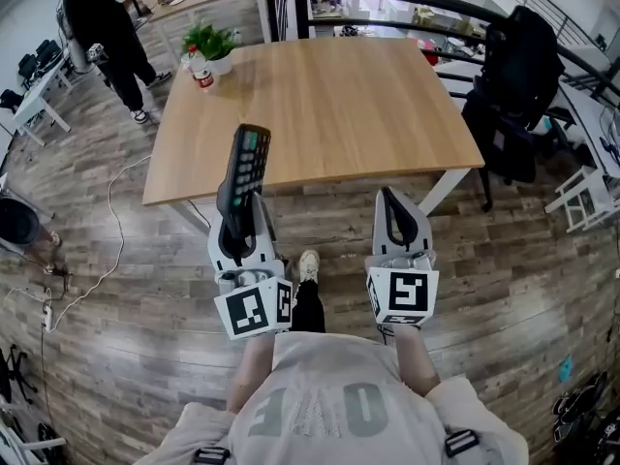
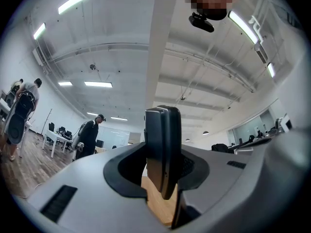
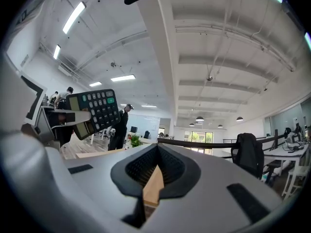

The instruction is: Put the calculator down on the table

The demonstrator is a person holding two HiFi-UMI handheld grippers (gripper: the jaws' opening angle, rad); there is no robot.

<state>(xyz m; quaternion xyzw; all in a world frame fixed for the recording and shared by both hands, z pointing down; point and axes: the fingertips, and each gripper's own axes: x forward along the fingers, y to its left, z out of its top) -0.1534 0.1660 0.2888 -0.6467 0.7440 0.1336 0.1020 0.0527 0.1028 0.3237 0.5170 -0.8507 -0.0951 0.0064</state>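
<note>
A dark calculator [image 1: 247, 163] with green and grey keys stands nearly upright, its lower end clamped in my left gripper [image 1: 237, 216]. Its top reaches over the near edge of the wooden table [image 1: 339, 105]. In the left gripper view the calculator [image 2: 163, 149] shows edge-on between the two jaws of my left gripper [image 2: 163, 166], which press on it. The right gripper view catches the calculator's key face [image 3: 95, 111] at the left. My right gripper [image 1: 400, 211] hangs beside the left one in front of the table, its tips together with nothing held [image 3: 156, 149].
A potted plant [image 1: 211, 42] and a red-labelled bottle [image 1: 201, 74] stand at the table's far left corner. A person in black [image 1: 107, 27] stands beyond the table to the left. A black chair with a jacket [image 1: 518, 85] is to the right. A white cable [image 1: 116, 231] lies on the floor.
</note>
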